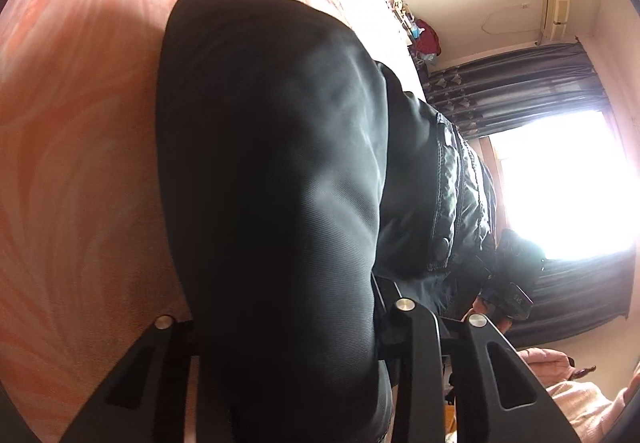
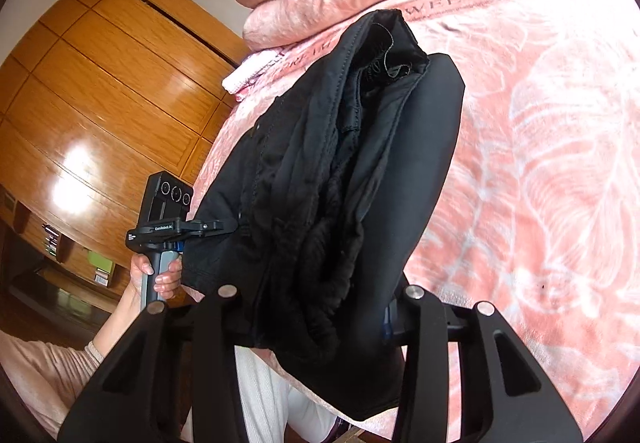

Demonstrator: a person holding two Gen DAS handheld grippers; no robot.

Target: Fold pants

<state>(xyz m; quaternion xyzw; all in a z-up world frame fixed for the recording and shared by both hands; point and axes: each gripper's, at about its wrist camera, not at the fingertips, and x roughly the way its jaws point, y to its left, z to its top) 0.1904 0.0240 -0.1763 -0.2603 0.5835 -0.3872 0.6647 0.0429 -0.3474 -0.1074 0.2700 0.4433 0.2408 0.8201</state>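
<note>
Right wrist | pants [image 2: 340, 203] betw. right gripper [image 2: 316, 297] jaws (pinched)

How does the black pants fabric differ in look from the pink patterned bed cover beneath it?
The black pants are plain, dark and bunched in thick folds; the pink patterned bed cover is light, flat and printed with white feathery shapes and lettering. The pants are gripped from both sides; the cover lies free.

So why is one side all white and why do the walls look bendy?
Left wrist view: the window is blown out white by daylight, leaving the black pants dark and nearly featureless. Right wrist view: light is even, only a glare patch on the wooden wardrobe. Both views: the fisheye lens bends straight lines near the edges.
</note>
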